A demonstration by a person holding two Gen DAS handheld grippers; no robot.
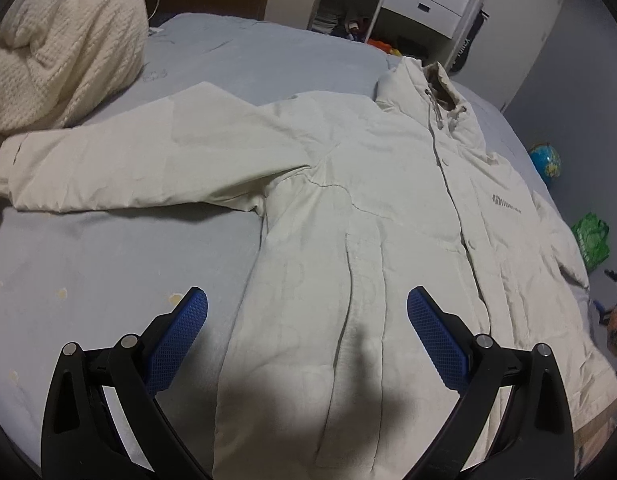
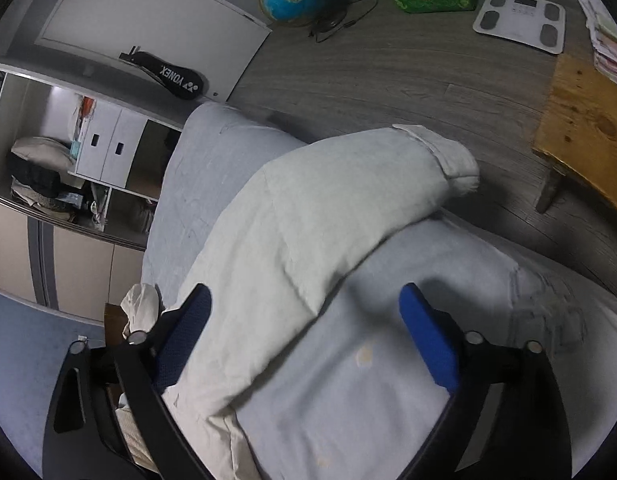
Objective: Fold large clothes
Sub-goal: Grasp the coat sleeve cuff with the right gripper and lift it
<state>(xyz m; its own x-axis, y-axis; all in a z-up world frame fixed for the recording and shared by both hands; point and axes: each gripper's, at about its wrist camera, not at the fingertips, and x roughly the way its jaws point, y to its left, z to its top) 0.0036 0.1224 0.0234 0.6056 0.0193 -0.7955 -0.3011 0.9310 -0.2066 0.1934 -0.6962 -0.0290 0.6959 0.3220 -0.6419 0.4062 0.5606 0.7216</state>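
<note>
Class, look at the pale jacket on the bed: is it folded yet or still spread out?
Spread out. The jacket lies flat, front up, on the bed, one sleeve stretched sideways, the other sleeve reaching over the bed's edge.

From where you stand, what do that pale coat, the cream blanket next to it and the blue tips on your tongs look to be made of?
The coat looks like matte woven cotton or canvas, lightly padded: it creases softly and puffs at the sleeve. The cream blanket seems a thick waffle knit or fleece, going by its ribbed, bumpy surface. The blue pads look like textured rubber or plastic with a fine grid pattern; which one I cannot tell.
</note>
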